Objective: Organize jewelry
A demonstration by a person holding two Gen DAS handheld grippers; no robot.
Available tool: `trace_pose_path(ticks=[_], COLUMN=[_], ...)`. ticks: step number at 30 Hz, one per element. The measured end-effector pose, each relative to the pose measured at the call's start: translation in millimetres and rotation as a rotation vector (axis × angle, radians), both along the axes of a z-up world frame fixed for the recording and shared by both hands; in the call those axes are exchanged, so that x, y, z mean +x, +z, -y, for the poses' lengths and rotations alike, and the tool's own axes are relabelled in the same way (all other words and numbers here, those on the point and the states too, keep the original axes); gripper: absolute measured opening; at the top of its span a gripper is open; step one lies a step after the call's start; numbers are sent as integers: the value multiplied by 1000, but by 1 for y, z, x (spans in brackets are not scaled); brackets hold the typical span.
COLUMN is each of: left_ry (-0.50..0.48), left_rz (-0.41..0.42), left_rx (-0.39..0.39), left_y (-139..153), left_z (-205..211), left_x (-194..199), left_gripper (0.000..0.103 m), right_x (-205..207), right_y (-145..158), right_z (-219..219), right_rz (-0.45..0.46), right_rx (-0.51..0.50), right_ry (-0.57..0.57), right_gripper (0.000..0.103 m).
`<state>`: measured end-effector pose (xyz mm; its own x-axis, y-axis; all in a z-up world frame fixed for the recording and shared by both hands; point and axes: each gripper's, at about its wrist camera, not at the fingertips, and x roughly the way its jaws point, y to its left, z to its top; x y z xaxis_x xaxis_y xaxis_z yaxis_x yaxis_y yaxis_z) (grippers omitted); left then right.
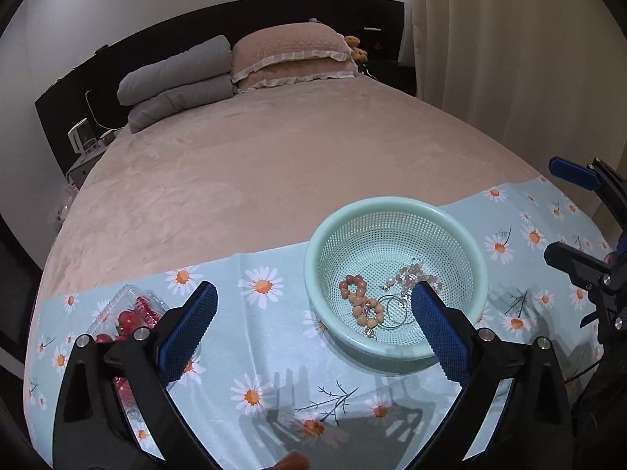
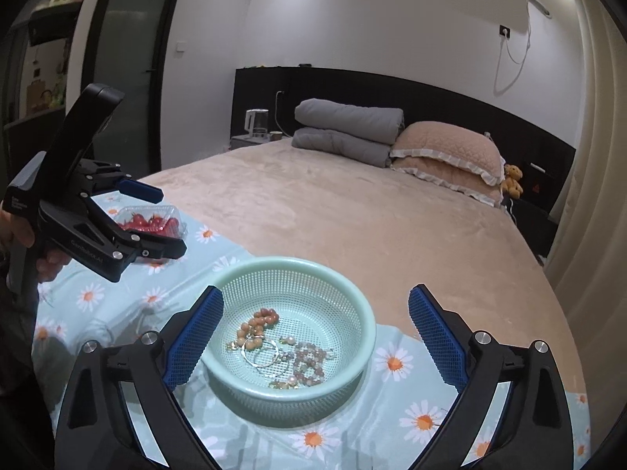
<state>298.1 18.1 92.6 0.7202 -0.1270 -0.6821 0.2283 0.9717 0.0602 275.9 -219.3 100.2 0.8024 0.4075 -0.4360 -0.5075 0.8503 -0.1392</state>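
Note:
A mint-green mesh basket (image 1: 395,205) (image 2: 292,263) stands on a daisy-print cloth (image 1: 258,337) at the foot of the bed. Inside it lie an orange bead bracelet (image 1: 354,293) (image 2: 260,319), a pale pink bead bracelet (image 1: 415,274) (image 2: 309,362) and thin silver hoops (image 1: 394,309) (image 2: 262,354). My left gripper (image 1: 313,290) (image 2: 168,221) hangs above and left of the basket, open and empty. My right gripper (image 2: 316,291) (image 1: 552,207) hovers over the basket's near side, open too, with nothing between its blue pads.
A clear plastic box of cherry tomatoes (image 1: 133,313) (image 2: 153,221) sits on the cloth left of the basket. Beyond the cloth stretches the pink bedspread (image 1: 274,149), with folded grey bedding (image 1: 176,78) and pink pillows (image 1: 290,55) at the headboard.

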Motion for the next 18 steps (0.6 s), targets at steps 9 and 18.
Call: trace_pose_path(ticks=[9, 18], left_ry=[54, 167], left_rz=[227, 215], left_rx=[-35, -21], left_y=[24, -41], left_z=[-3, 5], left_x=[-82, -159], left_gripper=[97, 97], right_x=[-61, -117], right_y=[19, -43], right_z=[7, 5], right_rz=[55, -45], right_rx=[78, 69], right_ry=[-137, -262], right_gripper=[95, 95])
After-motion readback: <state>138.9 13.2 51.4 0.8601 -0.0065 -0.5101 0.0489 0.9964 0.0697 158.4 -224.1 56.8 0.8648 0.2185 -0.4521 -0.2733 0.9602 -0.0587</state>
